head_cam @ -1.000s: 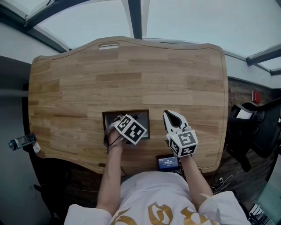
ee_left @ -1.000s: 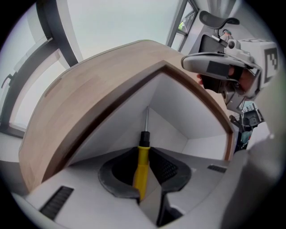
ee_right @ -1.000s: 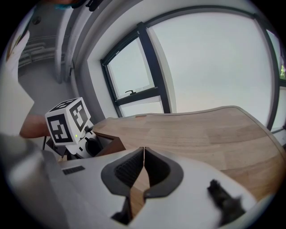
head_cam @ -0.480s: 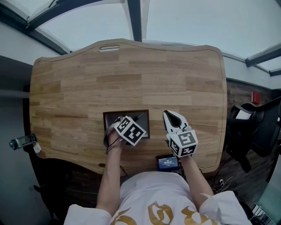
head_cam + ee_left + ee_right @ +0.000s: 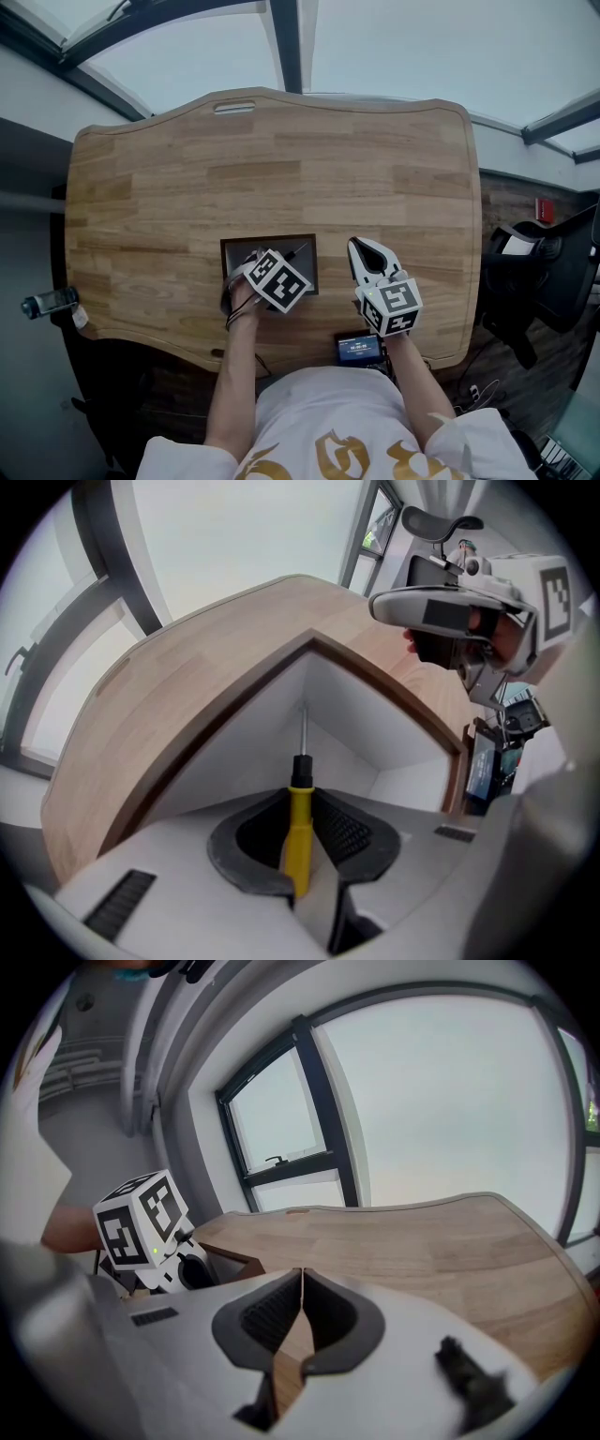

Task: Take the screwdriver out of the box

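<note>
Staying put: left gripper (image 5: 304, 802) clamped on screwdriver (image 5: 297, 838) inside box (image 5: 380, 731).

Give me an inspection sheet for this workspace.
Surface: wooden table, with the box near its front edge.
Job's things: screwdriver with a yellow handle, inside the open box, shaft towards a corner.
Clutter: small screen device at the table's near edge.
Grippers: left gripper shut on the screwdriver handle, reaching down into the box; right gripper shut, empty, beside the box.
Cables: dark cord by the left wrist.
Surroundings: large window; office chair.
</note>
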`<state>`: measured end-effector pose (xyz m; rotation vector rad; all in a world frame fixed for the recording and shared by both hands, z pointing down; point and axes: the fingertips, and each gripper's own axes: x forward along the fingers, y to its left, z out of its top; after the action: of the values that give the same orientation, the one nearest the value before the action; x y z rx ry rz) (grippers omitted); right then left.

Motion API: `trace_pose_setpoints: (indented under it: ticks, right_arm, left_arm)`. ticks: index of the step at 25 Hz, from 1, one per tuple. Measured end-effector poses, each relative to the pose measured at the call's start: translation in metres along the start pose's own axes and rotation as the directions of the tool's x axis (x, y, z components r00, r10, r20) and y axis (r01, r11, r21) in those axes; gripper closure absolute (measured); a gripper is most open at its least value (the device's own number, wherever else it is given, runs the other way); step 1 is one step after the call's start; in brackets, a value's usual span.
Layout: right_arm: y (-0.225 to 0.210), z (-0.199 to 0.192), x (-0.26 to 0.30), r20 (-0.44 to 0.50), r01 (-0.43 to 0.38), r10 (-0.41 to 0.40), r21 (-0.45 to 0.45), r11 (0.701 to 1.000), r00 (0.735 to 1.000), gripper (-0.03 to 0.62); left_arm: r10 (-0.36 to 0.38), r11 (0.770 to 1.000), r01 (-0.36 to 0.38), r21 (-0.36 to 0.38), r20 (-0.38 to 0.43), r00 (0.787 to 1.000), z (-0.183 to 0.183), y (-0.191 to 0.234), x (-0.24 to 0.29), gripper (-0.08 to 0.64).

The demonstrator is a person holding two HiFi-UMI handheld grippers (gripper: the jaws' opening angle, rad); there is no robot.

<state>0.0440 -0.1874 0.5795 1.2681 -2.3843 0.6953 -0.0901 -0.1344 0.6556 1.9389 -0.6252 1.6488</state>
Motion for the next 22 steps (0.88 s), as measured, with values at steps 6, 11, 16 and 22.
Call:
trace_pose_setpoints:
  ticks: [6, 11, 16, 22]
  right_arm:
    - [0.002, 0.004, -0.006, 0.016, 0.000, 0.000, -0.003, 1.000, 1.000, 0.560]
    - [0.006, 0.007, -0.012, 0.026, -0.001, 0.001, -0.007, 1.000, 1.000, 0.560]
    - [0.011, 0.009, -0.019, 0.037, -0.002, 0.002, -0.012, 1.000, 0.999, 0.560]
    - [0.016, 0.011, -0.027, 0.048, 0.000, 0.001, -0.020, 1.000, 0.999, 0.560]
  left_arm:
    - [0.017, 1.000, -0.017, -0.009, 0.021, 1.000, 0.001, 0.001, -0.006, 0.479]
    - [0.040, 0.999, -0.040, -0.011, 0.048, 0.998, -0.001, 0.002, -0.012, 0.479]
    - [0.058, 0.998, -0.057, -0.021, 0.082, 0.995, -0.002, 0.001, -0.019, 0.479]
    - [0.092, 0.995, -0.087, -0.045, 0.144, 0.985, 0.000, 0.002, -0.024, 0.479]
